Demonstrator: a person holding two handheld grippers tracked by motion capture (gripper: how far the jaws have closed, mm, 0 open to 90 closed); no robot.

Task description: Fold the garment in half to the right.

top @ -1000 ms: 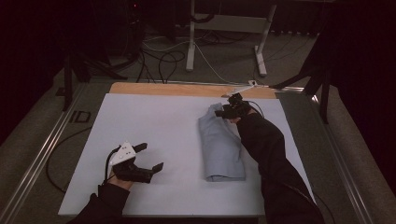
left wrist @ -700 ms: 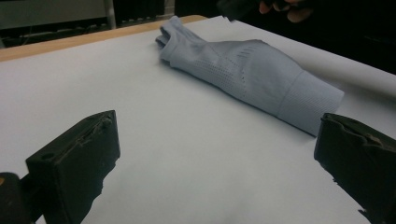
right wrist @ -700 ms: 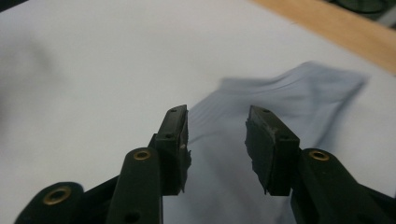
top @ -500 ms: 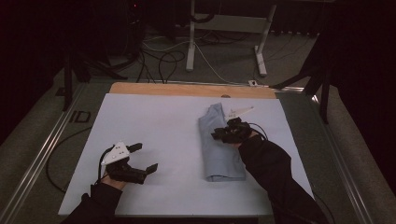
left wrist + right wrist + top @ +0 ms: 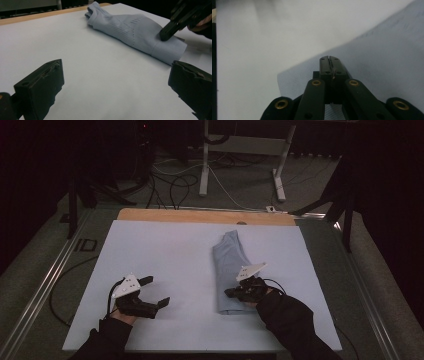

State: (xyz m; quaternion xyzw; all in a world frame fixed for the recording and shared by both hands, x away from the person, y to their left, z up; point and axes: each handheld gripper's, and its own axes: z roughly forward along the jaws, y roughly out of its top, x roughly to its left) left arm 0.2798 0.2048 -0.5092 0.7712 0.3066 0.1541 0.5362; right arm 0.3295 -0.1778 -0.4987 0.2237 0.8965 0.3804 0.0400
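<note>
From the high view, a folded pale blue garment is lying on the right half of a white tabletop, its long axis running from the near edge toward the far wooden strip, narrowing at the far end. The right gripper is sitting over the garment's near end, its grey three-cornered plate tilted upward, while the left gripper is resting on bare tabletop well apart from the cloth, jaws spread wide with nothing between them.

The left gripper view is giving what the overhead camera cannot: the garment's fabric is a fine knit with rows of small perforations across the middle and a smoother folded band at the near end. The far end is bunching into soft rumpled folds. Here the right gripper's black jaw tips are pressing down on the cloth just above that band. The left gripper's own jaws are showing as blocky, matte black pads standing far apart.

The right gripper view is looking down its own jaws, which are drawn together with only a hairline seam between them, tips lying against the ribbed weave of the garment; whether any cloth is pinched in that seam I cannot tell. Brass-coloured rivets are studding the black linkage.
</note>
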